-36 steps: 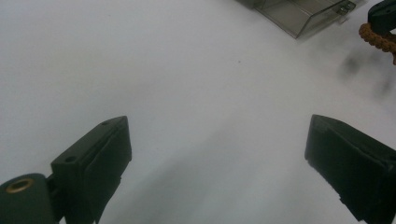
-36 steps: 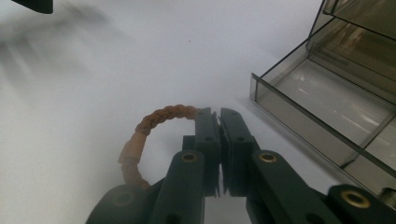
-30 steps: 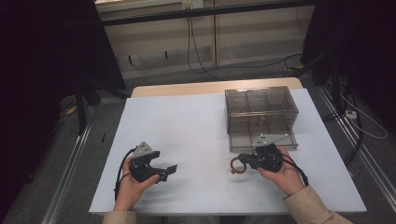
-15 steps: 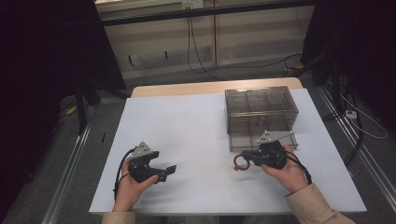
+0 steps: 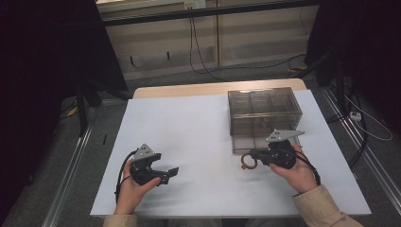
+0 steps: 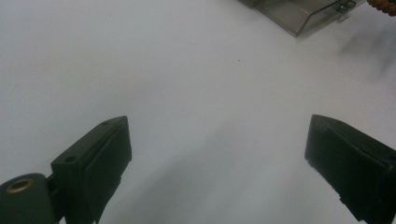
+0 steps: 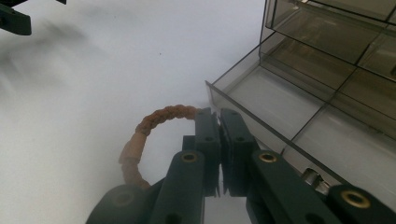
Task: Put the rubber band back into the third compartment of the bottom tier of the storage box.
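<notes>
A brown braided ring (image 7: 159,116) hangs from my right gripper (image 7: 219,116), whose jaws are shut on one end of it. In the high view the ring (image 5: 246,161) is just left of the right gripper (image 5: 253,155), in front of the smoky clear drawer box (image 5: 265,111). The box's bottom drawer (image 7: 280,107) is pulled open, its front corner close to the right of the gripper's tips. My left gripper (image 5: 172,172) rests low at the table's front left, jaws wide open (image 6: 217,154) with nothing between them.
The table (image 5: 198,123) is covered in white. The drawer's corner (image 6: 303,14) and a bit of the ring (image 6: 383,4) appear at the top right of the left gripper view. The left gripper's tip (image 7: 14,18) appears at the right gripper view's top left.
My right gripper has carried the ring a little farther from me and to the right, closer to the open drawer. The left gripper has stayed put.
</notes>
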Demonstrator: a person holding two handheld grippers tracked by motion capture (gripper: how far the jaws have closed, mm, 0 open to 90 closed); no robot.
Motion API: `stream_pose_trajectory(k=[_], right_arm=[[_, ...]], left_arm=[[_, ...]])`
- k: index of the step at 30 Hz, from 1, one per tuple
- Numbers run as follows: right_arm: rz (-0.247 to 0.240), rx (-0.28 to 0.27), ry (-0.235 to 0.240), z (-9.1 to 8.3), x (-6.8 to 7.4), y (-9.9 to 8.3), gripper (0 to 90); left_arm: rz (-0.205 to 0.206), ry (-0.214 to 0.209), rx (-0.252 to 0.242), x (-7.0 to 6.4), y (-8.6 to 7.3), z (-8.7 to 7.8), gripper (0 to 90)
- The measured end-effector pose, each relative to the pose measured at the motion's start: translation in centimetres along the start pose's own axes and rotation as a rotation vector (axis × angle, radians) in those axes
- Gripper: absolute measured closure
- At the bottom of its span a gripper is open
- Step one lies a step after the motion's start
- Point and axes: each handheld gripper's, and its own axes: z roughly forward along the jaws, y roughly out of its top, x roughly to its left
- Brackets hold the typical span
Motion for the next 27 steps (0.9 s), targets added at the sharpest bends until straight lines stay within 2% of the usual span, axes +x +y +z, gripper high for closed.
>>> stream_pose_trajectory(k=[27], right_arm=[[0.015,0.003,-0.058,-1.9,-1.6,0.5,87.6]], left_arm=[[-0.001,0.007,-0.001,0.1,0.1,0.1,7.4]])
